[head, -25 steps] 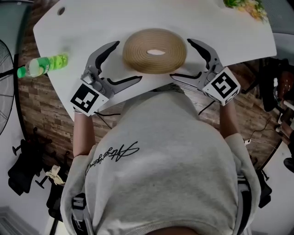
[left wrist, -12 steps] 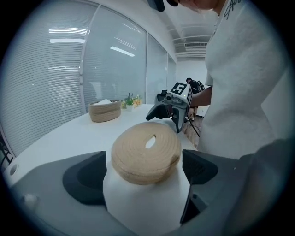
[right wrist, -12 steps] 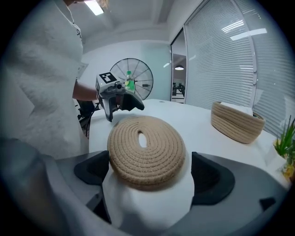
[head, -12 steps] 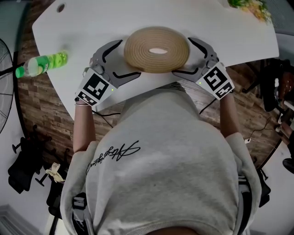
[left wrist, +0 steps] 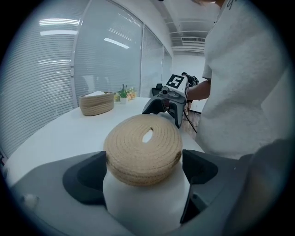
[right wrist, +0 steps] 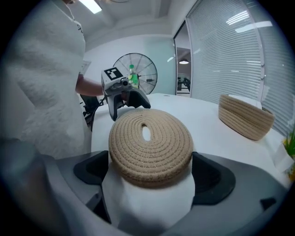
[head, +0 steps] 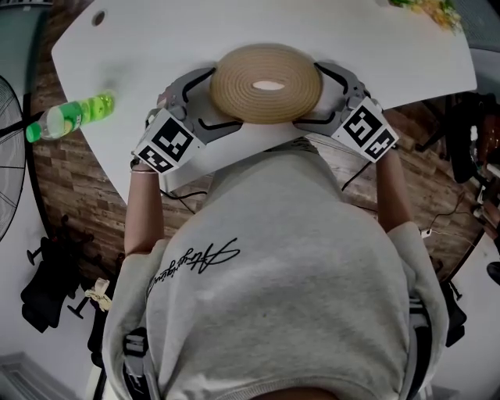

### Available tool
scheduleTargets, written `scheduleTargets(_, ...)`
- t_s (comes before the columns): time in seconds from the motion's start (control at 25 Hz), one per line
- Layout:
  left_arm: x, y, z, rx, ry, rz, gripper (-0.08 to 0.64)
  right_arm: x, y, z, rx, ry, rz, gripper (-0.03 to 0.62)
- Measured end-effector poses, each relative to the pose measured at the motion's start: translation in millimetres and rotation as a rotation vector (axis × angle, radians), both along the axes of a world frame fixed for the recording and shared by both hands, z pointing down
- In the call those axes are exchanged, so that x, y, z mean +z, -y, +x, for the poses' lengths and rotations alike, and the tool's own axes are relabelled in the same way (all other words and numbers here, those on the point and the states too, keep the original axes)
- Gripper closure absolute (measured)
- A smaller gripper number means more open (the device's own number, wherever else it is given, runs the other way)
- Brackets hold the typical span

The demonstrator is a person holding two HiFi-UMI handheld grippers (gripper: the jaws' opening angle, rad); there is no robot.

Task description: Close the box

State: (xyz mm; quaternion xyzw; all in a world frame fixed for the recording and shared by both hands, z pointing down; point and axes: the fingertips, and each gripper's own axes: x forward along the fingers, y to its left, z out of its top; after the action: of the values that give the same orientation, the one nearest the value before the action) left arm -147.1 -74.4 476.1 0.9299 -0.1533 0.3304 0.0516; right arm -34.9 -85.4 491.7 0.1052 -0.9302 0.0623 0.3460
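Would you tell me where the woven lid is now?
In the head view the woven lid lies on the white table, close to the person, between the open jaws of the left hand-held gripper and right hand-held gripper.

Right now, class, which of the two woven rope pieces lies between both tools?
The flat round lid with the oval slot, flanked by the left tool and right tool; the open basket stands far off along the table.

A green plastic bottle (head: 72,115) stands upright near the left edge of the white surface (head: 156,39). Beyond that edge is a round wire fan (right wrist: 148,73). A small plant (head: 422,12) sits at the surface's far right corner.
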Motion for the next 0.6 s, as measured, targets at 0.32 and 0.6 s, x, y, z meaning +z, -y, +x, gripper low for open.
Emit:
scheduleTargets(0.32,3.7,4.5,-0.4,-0.007,0.007,-0.026,0.06,3.7,2.4,-0.6,0.002,-0.029,0.002,0.035)
scheduleTargets(0.6,12.2,6.1,3.0,-0.018,0.042,-0.059,0.032,7.1,3.7,-0.1,0.01,-0.055,0.004,0.017)
